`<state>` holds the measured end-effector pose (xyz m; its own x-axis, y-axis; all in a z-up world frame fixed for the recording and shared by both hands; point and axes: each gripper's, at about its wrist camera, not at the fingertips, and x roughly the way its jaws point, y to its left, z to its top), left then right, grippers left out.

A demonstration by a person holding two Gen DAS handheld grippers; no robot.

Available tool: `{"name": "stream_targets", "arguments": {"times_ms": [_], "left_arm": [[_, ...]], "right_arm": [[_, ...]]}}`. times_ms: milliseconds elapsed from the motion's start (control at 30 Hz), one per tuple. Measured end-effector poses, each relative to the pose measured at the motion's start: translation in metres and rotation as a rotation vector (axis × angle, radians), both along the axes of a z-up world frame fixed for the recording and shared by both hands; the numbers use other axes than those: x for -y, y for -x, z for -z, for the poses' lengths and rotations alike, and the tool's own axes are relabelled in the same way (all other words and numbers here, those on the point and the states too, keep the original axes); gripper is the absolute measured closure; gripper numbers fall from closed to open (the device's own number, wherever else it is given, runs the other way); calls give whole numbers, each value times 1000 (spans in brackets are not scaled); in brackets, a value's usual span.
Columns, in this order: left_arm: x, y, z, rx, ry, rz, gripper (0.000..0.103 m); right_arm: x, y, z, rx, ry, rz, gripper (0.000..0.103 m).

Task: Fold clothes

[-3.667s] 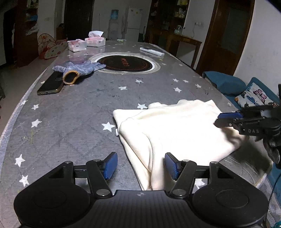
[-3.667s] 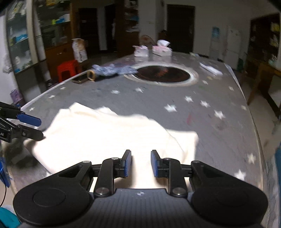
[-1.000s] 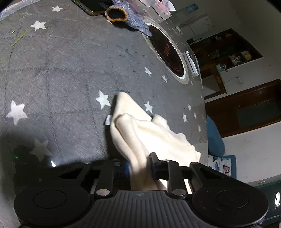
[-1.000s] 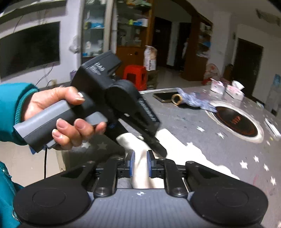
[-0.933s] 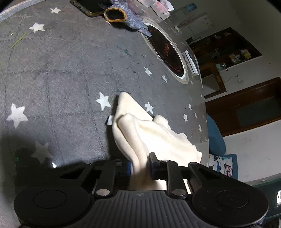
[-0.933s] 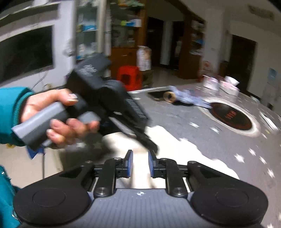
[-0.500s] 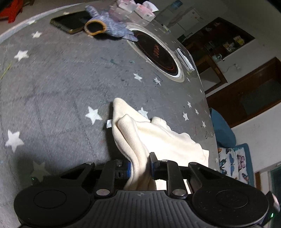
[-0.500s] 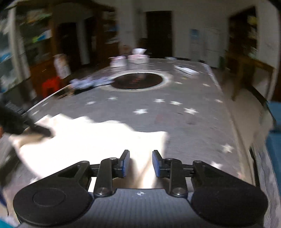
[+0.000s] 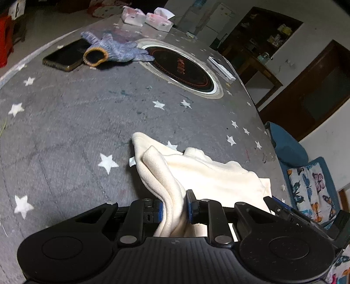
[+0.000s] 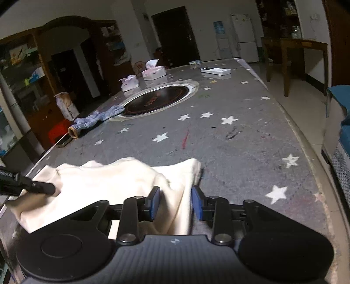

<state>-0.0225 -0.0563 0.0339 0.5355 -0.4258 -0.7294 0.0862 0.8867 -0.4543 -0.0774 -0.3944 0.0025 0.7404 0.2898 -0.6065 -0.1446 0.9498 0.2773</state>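
Since the frame a second back, the right gripper [image 10: 175, 204] has swung away from the person's hand and the left tool's body and now looks down the table [image 10: 240, 153] over the cream garment [image 10: 105, 181]; the left view has rolled, so the induction ring [image 9: 181, 67] sits higher and nearer level.

Left gripper [image 9: 174, 209]: jaws drawn in, pinching a thick bunched fold of the cream garment between the blue pads; the fold rises from the pads and drapes back onto the cloth.

Right gripper: jaws closing, with a hanging fold of the garment between them. The fold lies close against the right-hand pad, but a sliver of gap shows at the left-hand pad, so no firm pinch is seen.

Cream garment: lies on the near part of the table, well short of the induction ring, partly lifted at both gripped folds. In the right view the left gripper's black finger [image 10: 37, 186] enters from the picture's left edge and meets the cloth.

Beside the induction ring: knit glove [image 9: 113, 50] touching its rim, with a phone [image 9: 63, 55] just beyond the glove's cuff. Two tissue boxes [image 9: 146, 18] stand behind the ring, and a white remote [image 9: 221, 68] lies at its far side.
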Motion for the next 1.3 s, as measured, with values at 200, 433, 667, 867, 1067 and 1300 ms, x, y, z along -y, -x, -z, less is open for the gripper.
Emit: {"name": "stream_targets", "arguments": {"times_ms": [200,433,667,867,1067,1300], "left_arm": [[8,1,-11,44,-38,36,85],[31,-2,-35,113,-51,106,86],[66,-10,-56,160,-62,174,86],[103,-23,-63,170,-66,224,86],[134,-33,-58,156,-76,266,86],[156,-43,-49,142,-93,282,86]], "right_arm": [[-8,10,-12,56,7,-15,93],[-1,28,-43,156,9,13,93],[17,35,-72,231,55,64,93],[41,36,-91,272,105,122,93],[63,30,-94,266,145,168,93],[80,21,-86,245,170,196,93]]}}
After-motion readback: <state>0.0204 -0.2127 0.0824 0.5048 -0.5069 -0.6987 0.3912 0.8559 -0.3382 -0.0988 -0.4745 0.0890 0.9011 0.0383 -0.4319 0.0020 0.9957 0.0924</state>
